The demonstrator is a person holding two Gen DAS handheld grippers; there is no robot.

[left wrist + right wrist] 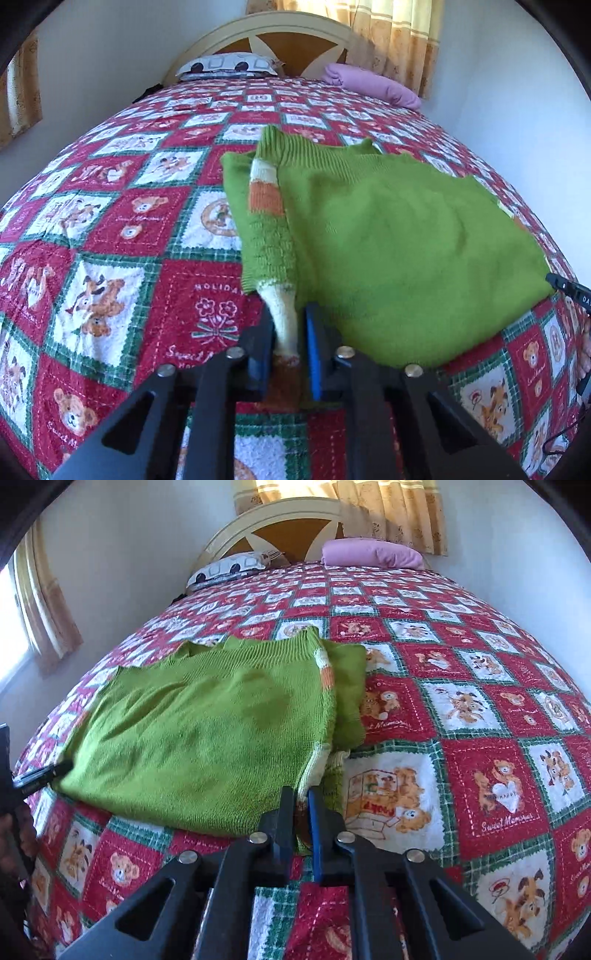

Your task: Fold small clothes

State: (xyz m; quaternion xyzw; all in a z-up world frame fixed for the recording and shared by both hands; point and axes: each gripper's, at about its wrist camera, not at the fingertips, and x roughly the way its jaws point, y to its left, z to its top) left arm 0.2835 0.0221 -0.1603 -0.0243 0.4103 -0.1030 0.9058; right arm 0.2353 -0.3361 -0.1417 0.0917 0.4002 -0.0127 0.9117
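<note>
Green knitted sweater (388, 240) is lying on the bear-print quilted bed (110, 240), soft, light and floppy, with left tongs (286, 332) and right tongs (301, 808) pinching its near hem corners.

1 green sweater (388, 240), 2 pillows (227, 64) (369, 83), 1 quilt (110, 229), 2 tools (286, 339) (301, 812).

Green sweater (399, 236) with orange-white striped sleeve lies on red-green teddy-bear quilt (110, 229).
</note>
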